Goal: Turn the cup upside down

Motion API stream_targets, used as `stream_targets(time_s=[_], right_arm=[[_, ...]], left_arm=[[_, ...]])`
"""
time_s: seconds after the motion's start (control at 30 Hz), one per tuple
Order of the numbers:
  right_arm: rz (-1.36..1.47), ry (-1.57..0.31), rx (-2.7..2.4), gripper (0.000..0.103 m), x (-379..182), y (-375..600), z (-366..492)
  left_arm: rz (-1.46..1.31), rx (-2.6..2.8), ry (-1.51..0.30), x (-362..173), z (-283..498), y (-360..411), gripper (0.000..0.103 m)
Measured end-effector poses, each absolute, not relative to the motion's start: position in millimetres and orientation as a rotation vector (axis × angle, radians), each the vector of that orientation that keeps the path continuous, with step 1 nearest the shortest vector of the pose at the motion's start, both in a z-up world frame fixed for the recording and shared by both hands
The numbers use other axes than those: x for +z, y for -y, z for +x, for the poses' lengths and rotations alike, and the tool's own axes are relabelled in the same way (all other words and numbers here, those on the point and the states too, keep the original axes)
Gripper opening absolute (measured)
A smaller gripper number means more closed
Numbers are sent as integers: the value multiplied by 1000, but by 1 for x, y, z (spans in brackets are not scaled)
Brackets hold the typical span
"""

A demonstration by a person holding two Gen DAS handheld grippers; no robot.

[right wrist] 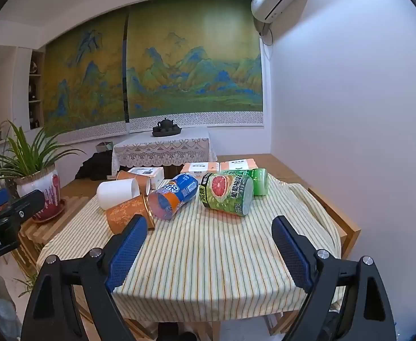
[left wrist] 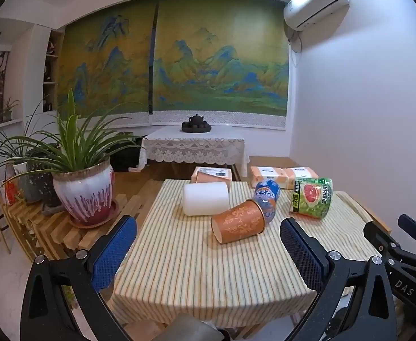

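Several cups lie on their sides on the striped tablecloth (left wrist: 185,261). An orange patterned cup (left wrist: 237,221) lies nearest, also in the right wrist view (right wrist: 127,216). A white cup (left wrist: 206,198) lies behind it, a blue-orange cup (left wrist: 267,196) to its right, and a green grapefruit cup (left wrist: 311,197) further right. My left gripper (left wrist: 208,251) is open and empty, short of the orange cup. My right gripper (right wrist: 208,251) is open and empty over the near cloth (right wrist: 208,255), in front of the grapefruit cup (right wrist: 226,194).
A potted plant (left wrist: 84,190) stands on a slatted wooden stand left of the table. Tissue packs (left wrist: 281,174) and a small box (left wrist: 212,173) lie behind the cups. A white wall is close on the right. A lace-covered table (left wrist: 193,145) with a teapot stands further back.
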State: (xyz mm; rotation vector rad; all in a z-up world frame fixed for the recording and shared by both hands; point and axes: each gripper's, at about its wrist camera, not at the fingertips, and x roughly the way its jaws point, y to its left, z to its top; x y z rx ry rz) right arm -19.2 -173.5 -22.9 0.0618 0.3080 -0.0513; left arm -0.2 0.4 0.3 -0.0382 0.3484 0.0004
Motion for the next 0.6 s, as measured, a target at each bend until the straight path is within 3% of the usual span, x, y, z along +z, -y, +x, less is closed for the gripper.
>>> stream_targets(time_s=[0.6], right_arm=[[76,-335,-56,87,-26,177,-14]], left_arm=[[-8,10,-351,-1,0,-5,102]])
